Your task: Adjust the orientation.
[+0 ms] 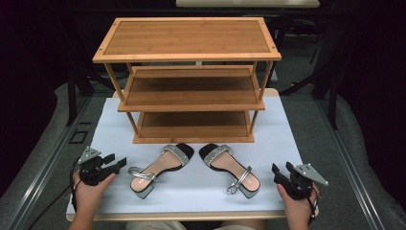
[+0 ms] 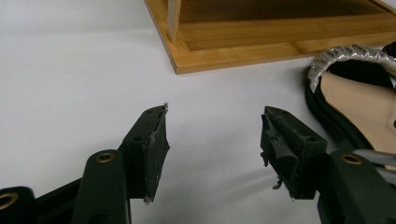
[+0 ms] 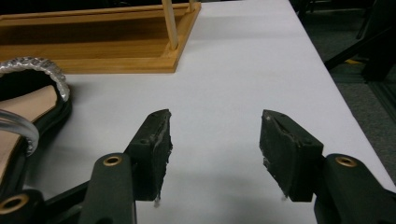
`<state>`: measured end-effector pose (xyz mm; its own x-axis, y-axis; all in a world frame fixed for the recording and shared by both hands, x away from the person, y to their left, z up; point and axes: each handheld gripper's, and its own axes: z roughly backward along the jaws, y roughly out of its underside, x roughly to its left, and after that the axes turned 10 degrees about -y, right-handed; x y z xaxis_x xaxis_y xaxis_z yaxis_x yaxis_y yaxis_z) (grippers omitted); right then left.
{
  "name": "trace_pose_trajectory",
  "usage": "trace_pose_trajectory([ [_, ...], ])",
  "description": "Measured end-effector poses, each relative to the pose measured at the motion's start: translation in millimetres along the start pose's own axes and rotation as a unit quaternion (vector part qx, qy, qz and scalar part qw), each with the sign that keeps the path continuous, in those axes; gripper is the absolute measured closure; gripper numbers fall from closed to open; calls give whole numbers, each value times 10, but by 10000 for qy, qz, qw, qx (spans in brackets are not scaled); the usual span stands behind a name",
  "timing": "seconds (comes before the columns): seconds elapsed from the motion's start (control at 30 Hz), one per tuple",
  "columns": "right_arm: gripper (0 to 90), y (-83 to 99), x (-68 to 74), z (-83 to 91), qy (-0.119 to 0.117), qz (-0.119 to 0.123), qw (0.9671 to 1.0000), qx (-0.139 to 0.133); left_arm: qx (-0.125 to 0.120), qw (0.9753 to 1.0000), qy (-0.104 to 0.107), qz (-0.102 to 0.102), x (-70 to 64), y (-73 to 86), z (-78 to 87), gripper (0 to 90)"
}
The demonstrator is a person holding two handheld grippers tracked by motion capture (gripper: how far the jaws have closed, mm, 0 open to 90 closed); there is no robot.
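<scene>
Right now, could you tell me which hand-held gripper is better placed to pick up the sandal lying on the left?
The left hand-held gripper: open, right beside the left sandal. The right hand-held gripper sits beyond the other sandal.

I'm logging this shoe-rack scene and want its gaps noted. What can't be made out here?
- Left sandal: left gripper view, heel and ankle strap cut off by the right edge and the claw.
- Right sandal: right gripper view, heel cut off by the left edge.
- Rack: high view, the back of its bottom shelf is hidden under the shelves above.

bare white table surface (image 1: 201,191) is left between the two sandals; forward passage is blocked by the bamboo rack (image 1: 191,139).
</scene>
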<state>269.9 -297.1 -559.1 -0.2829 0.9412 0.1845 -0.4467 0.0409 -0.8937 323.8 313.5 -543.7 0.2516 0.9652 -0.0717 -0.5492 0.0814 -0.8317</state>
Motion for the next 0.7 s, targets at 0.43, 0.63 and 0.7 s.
trace_pose_trajectory([
  [0.43, 433, -47, 52, -75, -111, -63, 9998, 152, -61, 9997, -116, 221, 2, 3, 81, 382],
  [0.63, 417, -51, 103, 4, -122, -17, 9998, 132, 9, 9997, 86, 218, -135, -94, 159, 393],
  [0.7, 412, -57, 109, 20, -142, -25, 9998, 103, 65, 9998, 131, 107, -178, -138, 169, 392],
])
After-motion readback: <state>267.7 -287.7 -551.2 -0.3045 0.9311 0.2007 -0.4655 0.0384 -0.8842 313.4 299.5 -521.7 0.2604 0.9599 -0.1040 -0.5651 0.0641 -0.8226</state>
